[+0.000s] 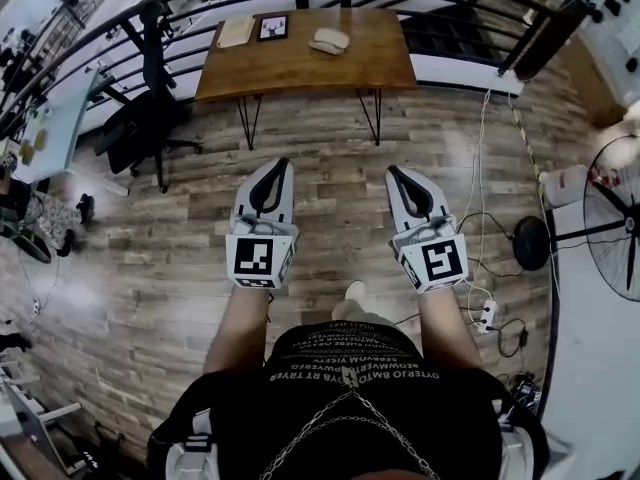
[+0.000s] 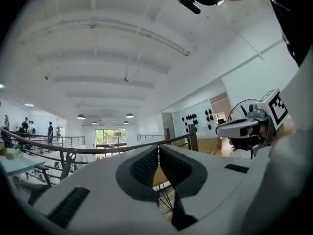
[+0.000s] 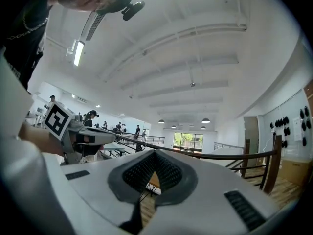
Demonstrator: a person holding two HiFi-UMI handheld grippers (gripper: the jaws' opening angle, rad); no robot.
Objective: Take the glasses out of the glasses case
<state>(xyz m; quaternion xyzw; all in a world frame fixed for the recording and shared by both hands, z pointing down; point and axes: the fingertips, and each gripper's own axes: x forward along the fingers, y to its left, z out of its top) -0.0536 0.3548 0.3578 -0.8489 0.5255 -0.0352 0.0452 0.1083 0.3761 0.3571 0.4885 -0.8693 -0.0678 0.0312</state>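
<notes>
Grey-brown plank flooring (image 1: pixel 150 268) fills most of the head view, and at its far side stands a brown wooden table on thin black hairpin legs (image 1: pixel 300 68). The task's thing, a pale oval hard-shell glasses case (image 1: pixel 329 40), lies on that table, right of the tabletop's middle and toward its far half. It looks closed, and no glasses show. A small black-framed picture (image 1: pixel 272 27) and a sheet of tan paper (image 1: pixel 236 32) lie to its left on the same top. The white left gripper (image 1: pixel 272 164) and white right gripper (image 1: pixel 398 172) both hang over the floor on the near side of the table, well apart from the case and pointing toward it. Each has its ribbed pads pressed together with nothing between them. The likely trouble is that the case is light and loose: a push from closed jaws, or prying at the lid without the other gripper pinning the shell, would probably skid it toward the table's far edge or into the picture, or tip it so the glasses spill out.
</notes>
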